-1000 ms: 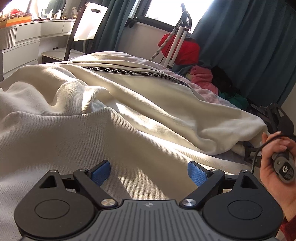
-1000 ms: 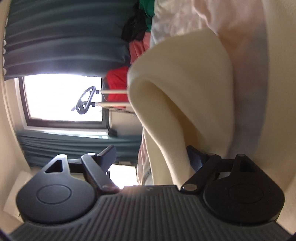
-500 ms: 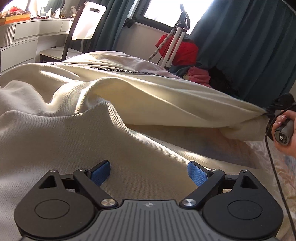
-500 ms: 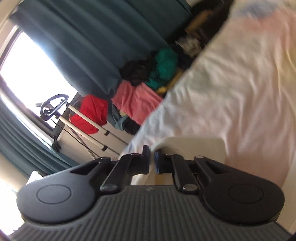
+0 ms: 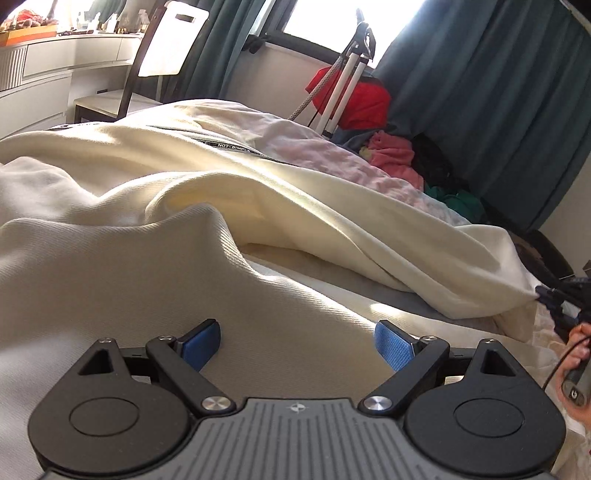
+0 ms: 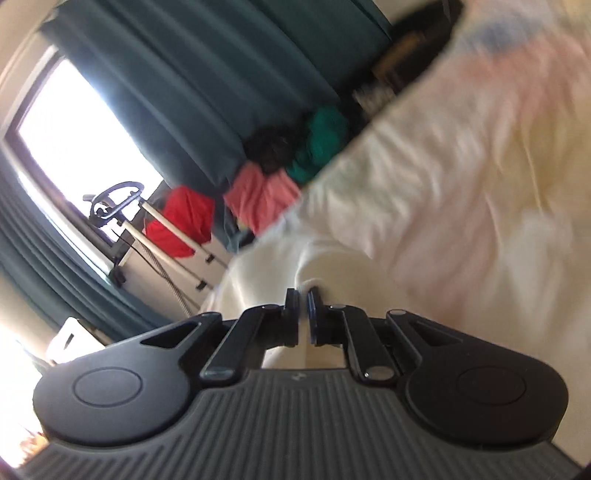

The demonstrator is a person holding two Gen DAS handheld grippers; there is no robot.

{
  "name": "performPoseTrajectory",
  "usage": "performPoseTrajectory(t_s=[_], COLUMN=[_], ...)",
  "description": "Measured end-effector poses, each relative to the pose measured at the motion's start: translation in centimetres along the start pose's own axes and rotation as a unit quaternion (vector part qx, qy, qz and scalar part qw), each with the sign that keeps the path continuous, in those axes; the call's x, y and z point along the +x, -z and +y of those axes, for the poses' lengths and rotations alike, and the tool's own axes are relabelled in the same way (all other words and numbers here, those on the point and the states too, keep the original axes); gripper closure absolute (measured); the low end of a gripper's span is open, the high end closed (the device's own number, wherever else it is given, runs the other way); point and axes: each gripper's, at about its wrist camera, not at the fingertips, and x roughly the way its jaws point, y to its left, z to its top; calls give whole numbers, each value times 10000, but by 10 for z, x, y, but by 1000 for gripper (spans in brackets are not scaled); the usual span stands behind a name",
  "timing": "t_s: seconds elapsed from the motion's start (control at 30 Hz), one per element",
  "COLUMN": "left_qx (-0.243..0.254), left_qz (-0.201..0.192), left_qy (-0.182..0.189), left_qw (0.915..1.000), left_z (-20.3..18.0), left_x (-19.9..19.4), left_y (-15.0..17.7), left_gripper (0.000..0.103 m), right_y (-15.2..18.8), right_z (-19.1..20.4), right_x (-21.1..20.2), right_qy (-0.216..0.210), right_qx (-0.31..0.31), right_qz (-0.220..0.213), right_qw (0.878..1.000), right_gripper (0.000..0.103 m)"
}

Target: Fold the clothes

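The right gripper (image 6: 303,299) pinches the cream garment's (image 5: 332,221) corner; the left gripper (image 5: 297,343) gapes above it. That thin pinch could slip under tension.

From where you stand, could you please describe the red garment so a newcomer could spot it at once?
Look to the window framed by teal curtains beyond the bed. Below its sill leans a white folded stand, and the red garment is bunched behind its legs. Its bright red separates it from the paler pink garment lying nearer the bed.
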Motion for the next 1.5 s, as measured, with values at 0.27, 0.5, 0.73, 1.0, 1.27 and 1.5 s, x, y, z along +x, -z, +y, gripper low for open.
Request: performPoseTrajectory(t_s=[0.27,0.5,0.73,1.0,1.27,1.5], left_qx=[35,237,391,377,603,1113], left_qz=[54,78,-14,-180,-211,-190], left_qy=[-103,-194,-15,281,226,326], left_qw=[9999,9995,9992,9987,9977,9931], left_z=[-1,-7,-15,-19,-25,-38], left_x=[3,11,15,4,1,9], left_y=[3,7,7,7,13,21], left_gripper=[11,10,10,10,10,10], right_y=[12,-9,-49,-35,7,3], right_z=[-31,-17,58,49,-87,-72], right_x=[18,64,62,6,-5,-27], right_qy=[-785,626,540,-2,268,609], right_qx=[907,1469,-122,-2211,64,685], right_qz=[703,426,-319,-812,595,699], right_qw=[9903,9862,9980,9719,9978,9933], right_gripper=[42,44,97,97,96,91])
